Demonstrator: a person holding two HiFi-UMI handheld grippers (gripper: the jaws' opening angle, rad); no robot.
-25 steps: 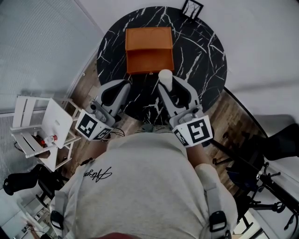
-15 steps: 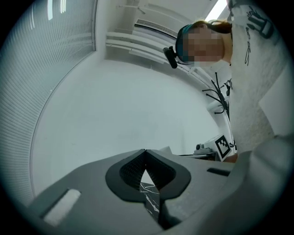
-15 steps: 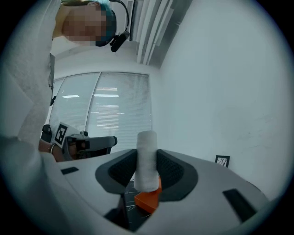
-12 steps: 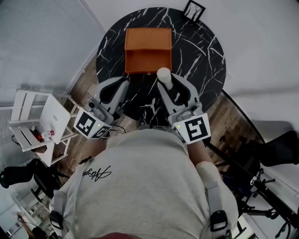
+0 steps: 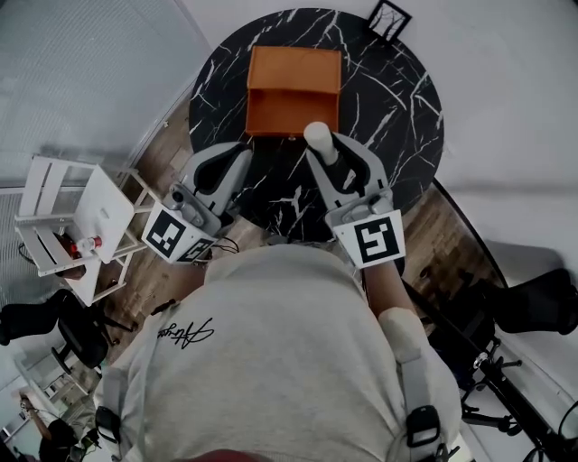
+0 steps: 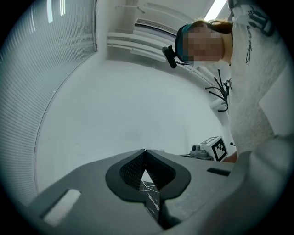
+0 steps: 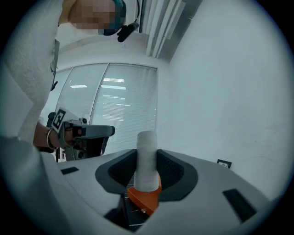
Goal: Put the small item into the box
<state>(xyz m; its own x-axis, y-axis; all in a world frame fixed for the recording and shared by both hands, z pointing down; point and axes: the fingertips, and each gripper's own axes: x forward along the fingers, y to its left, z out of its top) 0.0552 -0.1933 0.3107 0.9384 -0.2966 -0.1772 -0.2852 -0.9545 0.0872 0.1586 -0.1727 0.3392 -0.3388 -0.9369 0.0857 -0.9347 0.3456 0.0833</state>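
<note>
An open orange box [image 5: 293, 72] stands at the back of the round black marble table [image 5: 397, 99]. My right gripper [image 5: 323, 146] is shut on a small white cylinder [image 5: 318, 140], held upright just in front of the box's near right corner. In the right gripper view the white cylinder [image 7: 148, 158] stands between the pads of the right gripper [image 7: 147, 161], with the orange box [image 7: 143, 198] just beyond and below. My left gripper [image 5: 237, 155] hovers over the table's near left, short of the box. In its own view the left gripper [image 6: 145, 151] has its tips together and holds nothing.
A small black frame [image 5: 388, 18] stands on the table's far edge. On the floor to the left is a white rack [image 5: 68, 239]. Dark stands and cables [image 5: 506, 361] lie at the right. The person's grey-shirted body fills the lower half of the head view.
The right gripper has rolled a little, so its marker cube now sits squarer to the camera, and it has shifted slightly with the cylinder still in it. The left gripper has barely moved.
</note>
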